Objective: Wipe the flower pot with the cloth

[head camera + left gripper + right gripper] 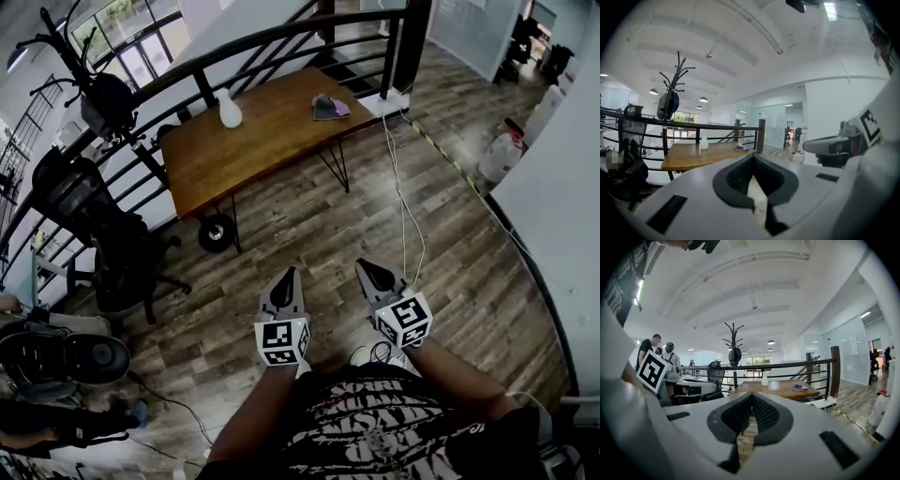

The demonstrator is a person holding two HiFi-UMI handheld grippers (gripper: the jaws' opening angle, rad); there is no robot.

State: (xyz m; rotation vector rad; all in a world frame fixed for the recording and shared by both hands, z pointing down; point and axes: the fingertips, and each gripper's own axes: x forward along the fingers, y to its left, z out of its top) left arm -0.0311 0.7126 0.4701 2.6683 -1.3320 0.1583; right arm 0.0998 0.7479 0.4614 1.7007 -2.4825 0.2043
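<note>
Well ahead, flower pot (230, 111), cloth (328, 107).

The table (253, 141) stands far ahead of me, with the railing (281, 37) running behind it. On the table, the flower pot (230, 110) stands toward the far left; the cloth (329, 107) lies well apart from it, at the right end. My left gripper (291, 273) and right gripper (362, 265) are near, side by side above the floor (309, 225), well short of the table. A coat stand (108, 98) and an office chair (89, 211) stand left of the table. A wheel (217, 232) sits under its near left corner. A cable (405, 216) runs from the table's right end toward me. What appears to be a container (500, 156) sits far right.
</note>
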